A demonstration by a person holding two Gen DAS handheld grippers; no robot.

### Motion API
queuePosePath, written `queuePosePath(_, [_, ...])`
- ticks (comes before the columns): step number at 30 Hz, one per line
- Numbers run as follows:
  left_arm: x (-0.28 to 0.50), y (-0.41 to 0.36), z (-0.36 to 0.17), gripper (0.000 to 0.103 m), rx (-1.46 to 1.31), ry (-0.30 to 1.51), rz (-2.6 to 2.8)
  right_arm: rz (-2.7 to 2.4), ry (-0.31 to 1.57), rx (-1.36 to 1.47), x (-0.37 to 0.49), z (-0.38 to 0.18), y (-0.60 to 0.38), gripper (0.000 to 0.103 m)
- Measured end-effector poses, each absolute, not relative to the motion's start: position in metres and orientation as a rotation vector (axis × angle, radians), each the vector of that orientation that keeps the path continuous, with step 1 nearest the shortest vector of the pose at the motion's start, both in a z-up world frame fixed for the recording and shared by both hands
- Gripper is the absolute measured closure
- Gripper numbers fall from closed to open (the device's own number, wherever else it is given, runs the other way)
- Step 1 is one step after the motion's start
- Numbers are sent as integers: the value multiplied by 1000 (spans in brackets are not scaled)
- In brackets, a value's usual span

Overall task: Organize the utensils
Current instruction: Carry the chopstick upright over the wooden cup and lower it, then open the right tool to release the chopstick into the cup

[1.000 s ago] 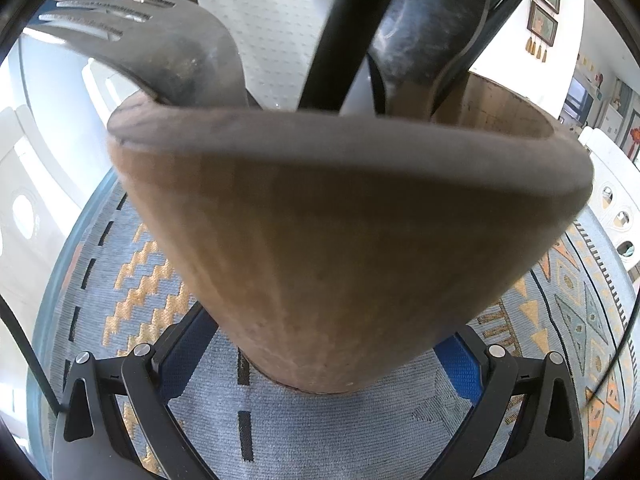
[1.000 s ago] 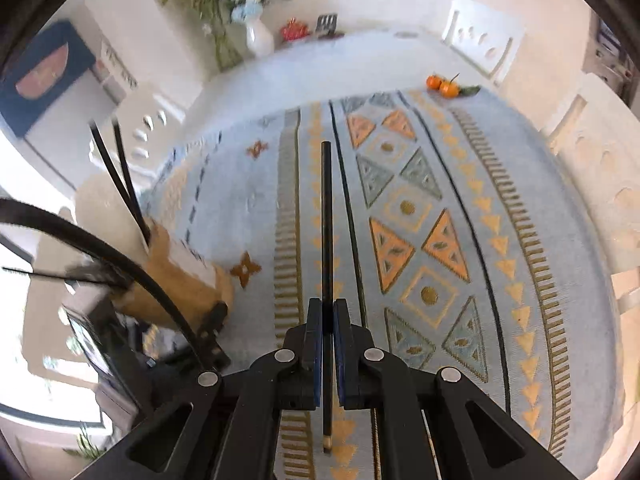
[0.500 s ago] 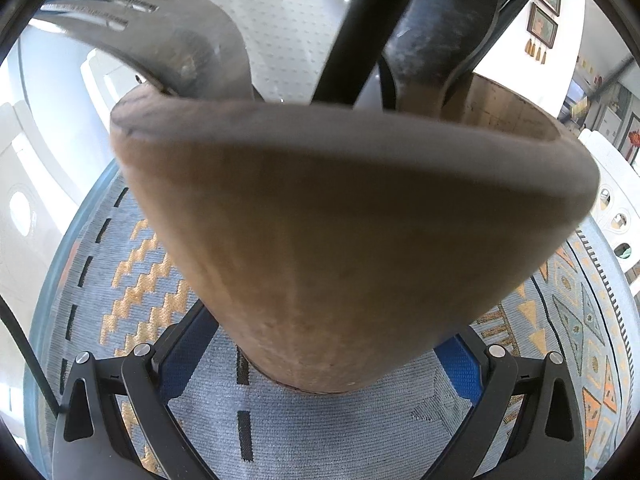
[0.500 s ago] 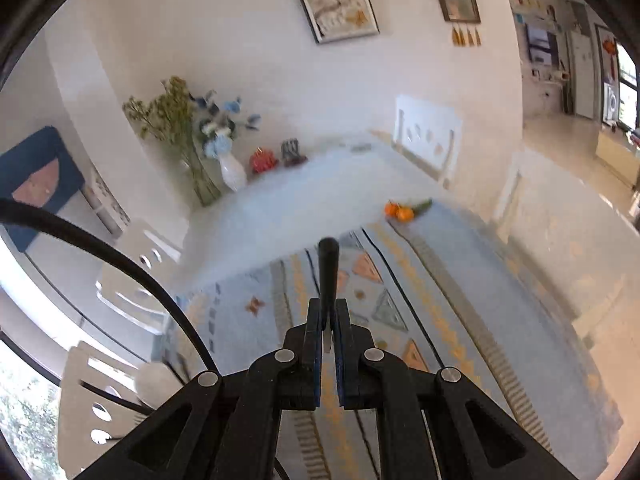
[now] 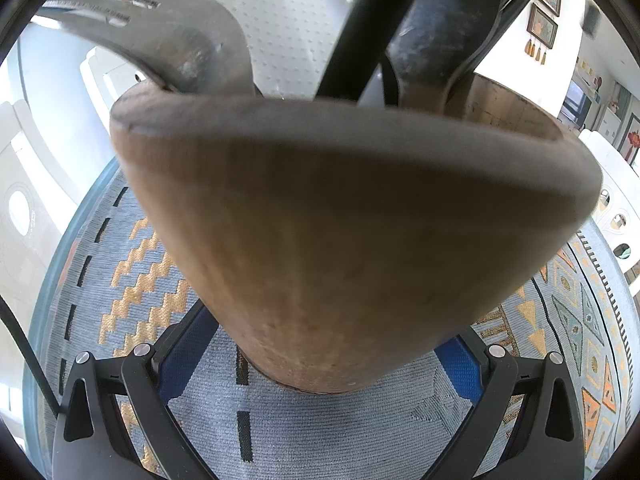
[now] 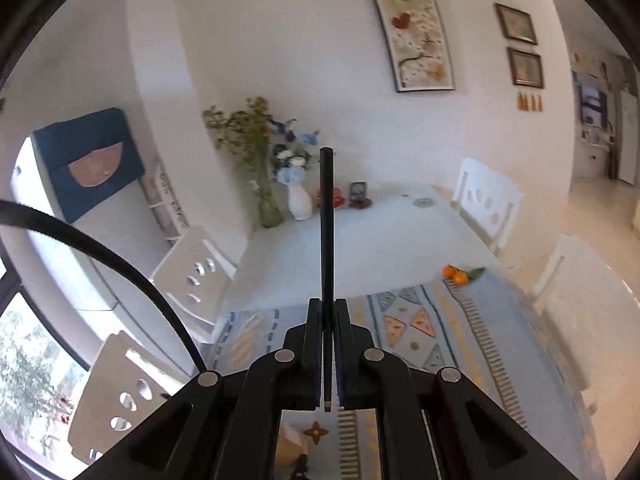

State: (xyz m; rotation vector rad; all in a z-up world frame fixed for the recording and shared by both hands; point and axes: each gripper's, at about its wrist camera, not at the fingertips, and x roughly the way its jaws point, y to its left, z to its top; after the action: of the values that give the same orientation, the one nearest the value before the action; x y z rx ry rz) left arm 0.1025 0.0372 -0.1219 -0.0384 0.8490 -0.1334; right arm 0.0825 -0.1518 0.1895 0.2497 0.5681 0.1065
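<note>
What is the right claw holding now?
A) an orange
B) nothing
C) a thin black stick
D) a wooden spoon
C: the right claw is shut on a thin black stick, which points up past the table toward the wall.

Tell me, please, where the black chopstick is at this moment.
In the right wrist view the black chopstick is clamped between the fingers of the right gripper, standing upright in mid-frame above the patterned table runner.
</note>
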Motion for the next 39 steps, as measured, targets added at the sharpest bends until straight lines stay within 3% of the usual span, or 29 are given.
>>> queuePosePath(31, [105,42,-121,2,-26,853,-126,353,726,144,103,132,-78,98])
queuePosePath(39, [105,42,-122,2,-23,852,-125,363,782,209,107,131,-91,89])
